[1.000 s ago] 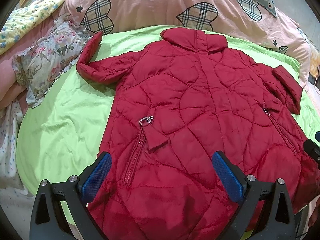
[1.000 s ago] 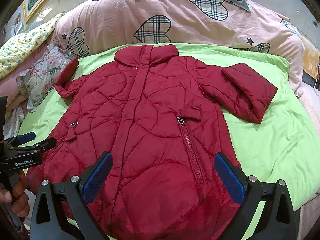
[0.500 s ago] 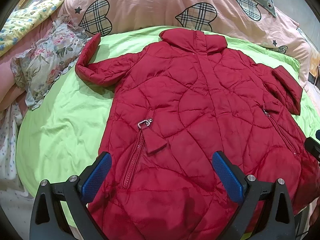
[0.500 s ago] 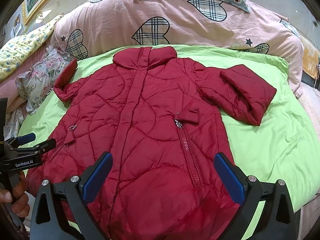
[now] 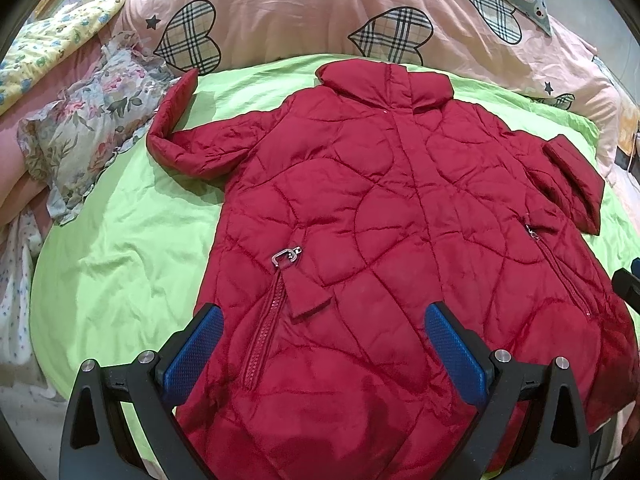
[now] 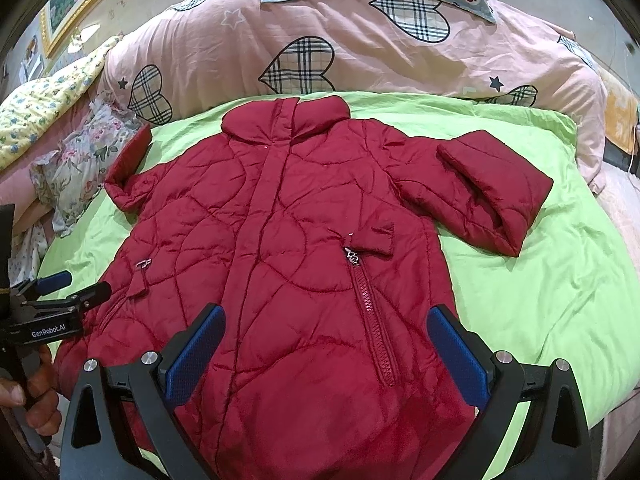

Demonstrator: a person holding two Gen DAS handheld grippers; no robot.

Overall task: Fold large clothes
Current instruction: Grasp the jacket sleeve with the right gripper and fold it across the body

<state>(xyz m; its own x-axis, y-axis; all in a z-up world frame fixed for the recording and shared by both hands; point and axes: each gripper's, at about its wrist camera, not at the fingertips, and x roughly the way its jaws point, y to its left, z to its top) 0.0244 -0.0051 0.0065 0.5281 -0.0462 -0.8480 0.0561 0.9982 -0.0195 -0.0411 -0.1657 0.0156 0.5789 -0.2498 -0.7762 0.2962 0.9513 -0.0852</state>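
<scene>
From the left wrist view, the quilted dark-red padded coat (image 5: pixel 400 240) lies front-up and spread flat on the lime-green bedsheet (image 5: pixel 120 264), collar toward the pink heart-patterned duvet (image 5: pixel 320 8). The left gripper (image 5: pixel 324 348) hovers above the hem, its blue-padded fingers (image 5: pixel 192 352) spread wide and holding nothing.

From the right wrist view, the right gripper (image 6: pixel 326 348) hangs over the hem on the other side, fingers likewise spread and empty. The cuffed right sleeve (image 6: pixel 492 196) sticks out sideways. The risk, as I judge it: slippery puffy fabric may slide from a shallow pinch, or a grab may catch only the top layer, skewing the fold.
</scene>
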